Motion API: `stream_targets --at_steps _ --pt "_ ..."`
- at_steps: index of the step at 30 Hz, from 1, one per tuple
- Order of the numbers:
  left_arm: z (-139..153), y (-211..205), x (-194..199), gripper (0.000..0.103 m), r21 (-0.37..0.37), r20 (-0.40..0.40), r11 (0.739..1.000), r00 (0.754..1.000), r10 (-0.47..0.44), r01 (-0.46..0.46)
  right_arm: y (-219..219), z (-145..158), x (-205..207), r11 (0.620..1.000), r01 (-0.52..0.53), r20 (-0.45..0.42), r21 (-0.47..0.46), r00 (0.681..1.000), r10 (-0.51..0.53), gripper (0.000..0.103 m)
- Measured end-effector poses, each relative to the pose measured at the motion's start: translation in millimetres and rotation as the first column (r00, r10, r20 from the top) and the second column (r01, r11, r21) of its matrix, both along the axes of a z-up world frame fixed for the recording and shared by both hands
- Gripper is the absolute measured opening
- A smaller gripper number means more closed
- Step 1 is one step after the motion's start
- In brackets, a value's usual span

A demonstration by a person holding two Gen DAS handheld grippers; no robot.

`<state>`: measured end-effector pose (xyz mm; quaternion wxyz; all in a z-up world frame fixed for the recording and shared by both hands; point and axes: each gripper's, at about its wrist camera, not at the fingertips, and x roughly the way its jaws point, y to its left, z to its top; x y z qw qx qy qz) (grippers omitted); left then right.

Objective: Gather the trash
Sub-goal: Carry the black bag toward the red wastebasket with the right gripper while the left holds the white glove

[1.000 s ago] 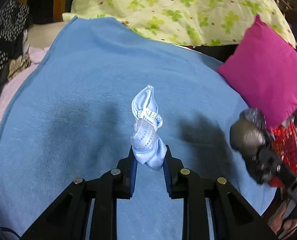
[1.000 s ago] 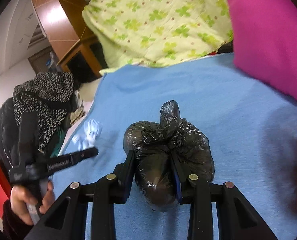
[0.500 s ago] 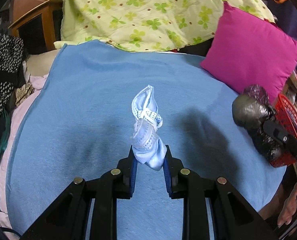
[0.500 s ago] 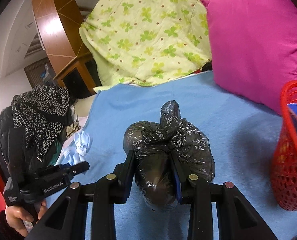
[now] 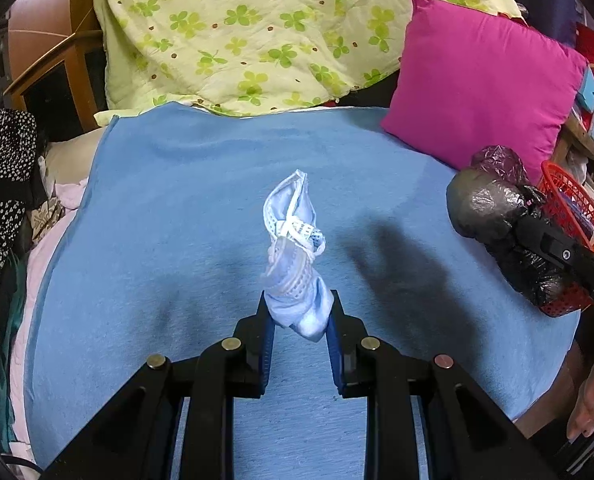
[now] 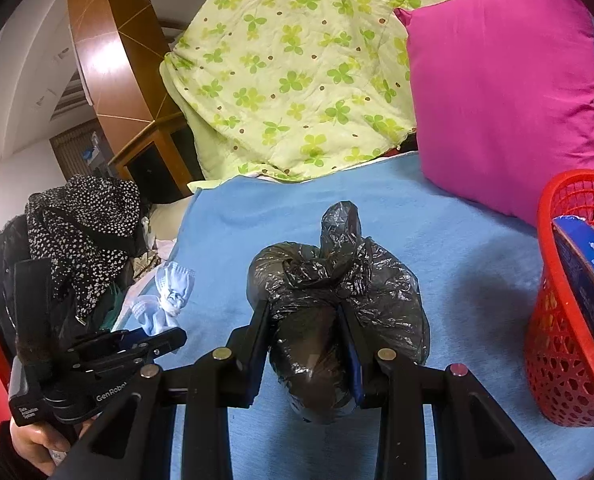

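Red basket (image 6: 553, 360) nearer, boxed contents right-view only

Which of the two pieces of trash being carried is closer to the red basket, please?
The black bag in the right claw; the pale blue mask is carried farther left.

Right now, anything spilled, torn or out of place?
Nothing stands out. The left tool is shut on a crumpled mask, the right tool on a knotted black bag; neither leaks. The red basket stands upright at the bed edge.
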<state>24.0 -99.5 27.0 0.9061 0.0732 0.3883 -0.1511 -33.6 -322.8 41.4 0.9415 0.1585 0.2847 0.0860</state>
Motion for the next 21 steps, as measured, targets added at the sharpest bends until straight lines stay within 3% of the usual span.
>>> stream_targets --at_steps 21 --pt "-9.2 -30.7 0.5 0.025 0.049 -0.008 0.997 0.998 -0.055 0.056 -23.1 2.0 -6.9 0.999 0.013 0.013 0.029 1.000 -0.013 0.035"
